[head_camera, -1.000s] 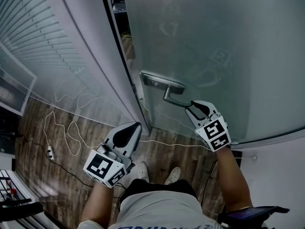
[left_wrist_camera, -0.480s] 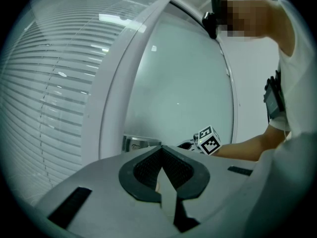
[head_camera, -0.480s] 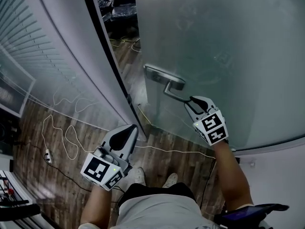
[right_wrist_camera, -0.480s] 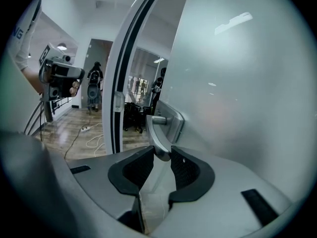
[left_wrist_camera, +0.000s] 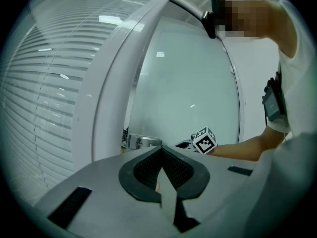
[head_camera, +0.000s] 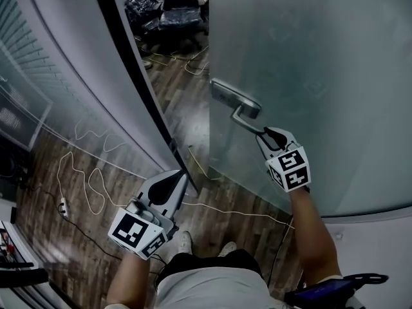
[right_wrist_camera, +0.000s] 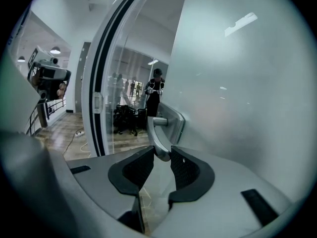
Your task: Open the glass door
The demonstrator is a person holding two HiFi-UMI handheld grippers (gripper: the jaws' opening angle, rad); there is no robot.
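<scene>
Step in hand: door ajar, swing under way (judged from the gap).

- The right gripper (head_camera: 265, 132) pinches the free end of the handle (head_camera: 248, 122). In the right gripper view the lever tip (right_wrist_camera: 157, 138) sits between the two pads of the right gripper (right_wrist_camera: 161, 155), with one pad on each side of it.
- The left gripper (head_camera: 182, 174) is at 7 o'clock in the head view. Its jaws are pressed together with nothing between them, as the left gripper view (left_wrist_camera: 162, 150) confirms. It is well apart from the door and idle.
- The glass door (head_camera: 309, 63) fills the head view from 12 to 4 o'clock. The handle is on it near the free edge, at 11 o'clock from the right gripper.

Edges and room:
- The dark door frame (head_camera: 132, 76) runs from 11 o'clock down to centre.
- Between the frame and the door's free edge is a wedge of bare floor (head_camera: 193, 108), widest toward 12 o'clock.
- A black chair (head_camera: 183, 18) stands beyond the gap at 12 o'clock, well apart from the door edge.
- A cable (head_camera: 90, 185) trails over the floor at 8 o'clock, and another strand lies near the foot of the frame. Both are a trip risk.

Next move (judgement): hold the pinch firm and carry the handle along the door's arc to widen the gap. The wrist should turn with the lever so the pads do not slide off its rounded tip. The left gripper should stay clear of the frame edge.
</scene>
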